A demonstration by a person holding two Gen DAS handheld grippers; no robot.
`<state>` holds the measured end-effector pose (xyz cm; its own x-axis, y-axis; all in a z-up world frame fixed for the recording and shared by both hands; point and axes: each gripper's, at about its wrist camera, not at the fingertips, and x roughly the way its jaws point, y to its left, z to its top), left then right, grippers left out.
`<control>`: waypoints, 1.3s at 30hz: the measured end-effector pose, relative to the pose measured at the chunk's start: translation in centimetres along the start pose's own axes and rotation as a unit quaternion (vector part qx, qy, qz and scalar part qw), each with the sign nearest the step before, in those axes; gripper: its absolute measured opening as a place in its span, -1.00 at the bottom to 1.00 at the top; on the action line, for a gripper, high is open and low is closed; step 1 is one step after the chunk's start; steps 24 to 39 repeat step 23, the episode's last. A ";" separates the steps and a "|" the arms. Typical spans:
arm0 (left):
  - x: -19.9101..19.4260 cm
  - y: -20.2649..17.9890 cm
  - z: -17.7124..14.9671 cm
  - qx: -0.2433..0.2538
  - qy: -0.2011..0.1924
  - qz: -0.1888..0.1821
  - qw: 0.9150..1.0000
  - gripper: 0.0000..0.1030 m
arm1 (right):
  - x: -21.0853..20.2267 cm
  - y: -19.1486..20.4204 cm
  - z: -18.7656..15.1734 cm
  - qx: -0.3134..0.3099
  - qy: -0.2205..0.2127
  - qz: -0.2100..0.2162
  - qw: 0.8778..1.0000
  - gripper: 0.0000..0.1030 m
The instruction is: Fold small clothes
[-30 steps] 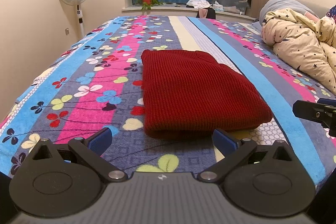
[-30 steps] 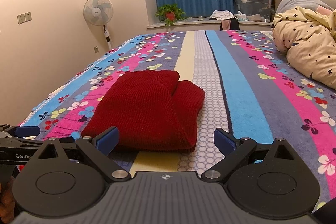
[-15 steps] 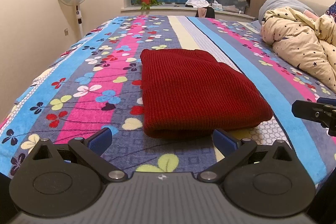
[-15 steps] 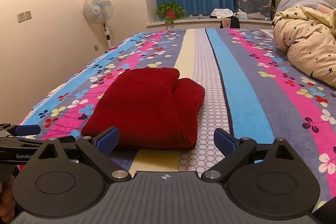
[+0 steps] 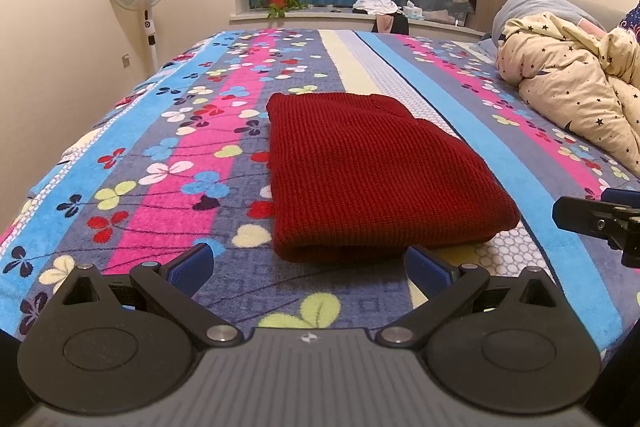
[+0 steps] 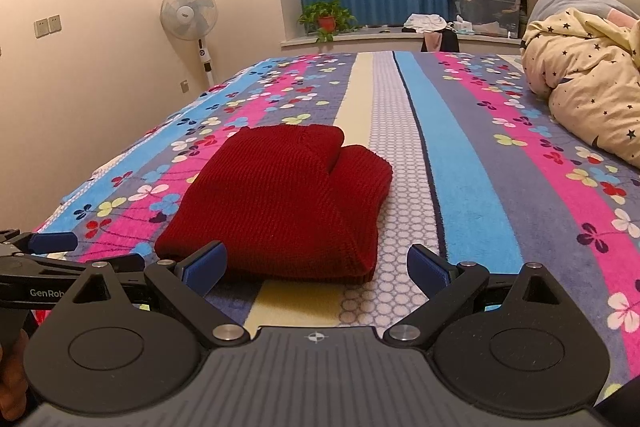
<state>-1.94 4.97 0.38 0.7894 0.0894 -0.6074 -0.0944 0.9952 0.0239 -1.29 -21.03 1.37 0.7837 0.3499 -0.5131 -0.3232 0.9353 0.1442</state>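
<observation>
Both our grippers, left (image 5: 308,263) and right (image 6: 316,263), hang with fingers spread and empty just short of the folded red sweater (image 5: 372,171) lying flat on the bed (image 5: 160,163), seemingly because the fold looks finished

text: "GenRob" (cut off) | on: left gripper (image 6: 40,259) side
</observation>
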 end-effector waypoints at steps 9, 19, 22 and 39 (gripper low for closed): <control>0.0 0.0 0.1 0.000 -0.001 -0.002 1.000 0.99 | -0.1 0.0 0.0 -0.005 0.000 0.002 1.000 0.88; 0.0 0.0 0.1 0.000 -0.002 -0.002 1.000 0.99 | -0.3 0.0 0.0 -0.013 0.000 0.005 1.000 0.88; 0.0 0.0 0.2 0.001 -0.002 -0.003 1.000 0.99 | -0.3 0.1 0.0 -0.013 0.001 0.005 1.000 0.88; 0.0 0.0 0.2 0.000 -0.002 -0.002 1.000 0.99 | -0.3 0.1 0.0 -0.013 0.001 0.005 1.000 0.88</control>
